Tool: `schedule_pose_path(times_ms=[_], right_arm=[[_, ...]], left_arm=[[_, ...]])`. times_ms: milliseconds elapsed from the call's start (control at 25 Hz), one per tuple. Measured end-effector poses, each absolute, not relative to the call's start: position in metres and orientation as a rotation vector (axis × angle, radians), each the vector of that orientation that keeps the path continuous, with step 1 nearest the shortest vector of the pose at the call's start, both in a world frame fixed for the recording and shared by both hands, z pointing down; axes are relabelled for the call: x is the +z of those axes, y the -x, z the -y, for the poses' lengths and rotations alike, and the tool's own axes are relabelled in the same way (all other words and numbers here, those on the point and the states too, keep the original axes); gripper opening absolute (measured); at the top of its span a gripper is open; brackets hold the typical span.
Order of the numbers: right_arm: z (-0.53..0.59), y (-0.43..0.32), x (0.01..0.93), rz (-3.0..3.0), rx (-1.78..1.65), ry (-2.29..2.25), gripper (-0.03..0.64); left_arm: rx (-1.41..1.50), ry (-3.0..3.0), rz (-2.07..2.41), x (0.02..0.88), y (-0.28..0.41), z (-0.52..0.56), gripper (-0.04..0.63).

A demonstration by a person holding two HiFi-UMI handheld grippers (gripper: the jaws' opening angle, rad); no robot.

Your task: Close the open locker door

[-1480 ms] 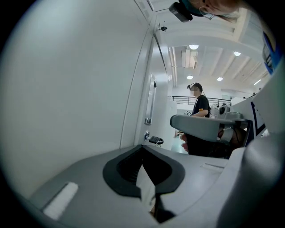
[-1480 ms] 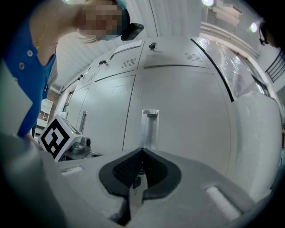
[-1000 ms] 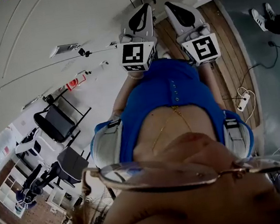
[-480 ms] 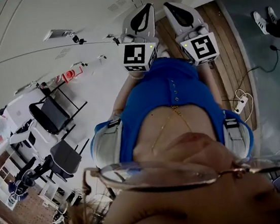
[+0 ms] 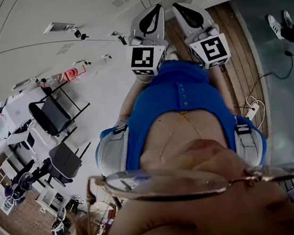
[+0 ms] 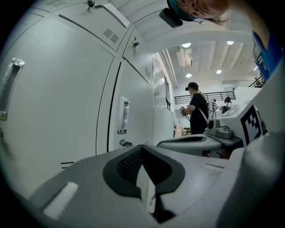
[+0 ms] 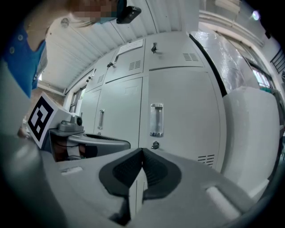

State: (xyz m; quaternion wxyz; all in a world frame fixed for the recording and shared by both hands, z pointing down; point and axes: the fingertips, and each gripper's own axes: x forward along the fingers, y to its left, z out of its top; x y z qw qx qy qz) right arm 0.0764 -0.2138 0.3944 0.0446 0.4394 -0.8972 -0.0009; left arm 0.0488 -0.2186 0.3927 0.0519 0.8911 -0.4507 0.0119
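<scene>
Left gripper [image 6: 142,149] and right gripper [image 7: 142,153] are each pressed together on nothing, held level and side by side before a row of white locker doors [image 7: 178,102]. Each door that shows sits flush in its frame, with its handle [image 7: 156,119] and lock [image 7: 155,144] facing out, and none stands ajar in any view. That fits a door already pushed home, or an open one lying out of sight, so I judge the step in hand unsettled, and the next move with it
</scene>
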Motion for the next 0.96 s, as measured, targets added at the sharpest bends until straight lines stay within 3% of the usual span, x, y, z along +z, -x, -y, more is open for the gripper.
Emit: schedule_pose_path(times_ms=[960], right_arm=[[0.181,-0.087,0.396,2.759,-0.017,-1.266,0.003]], left_arm=[[0.049,-2.694,1.415,0.394,-0.06,0.186,-0.002]])
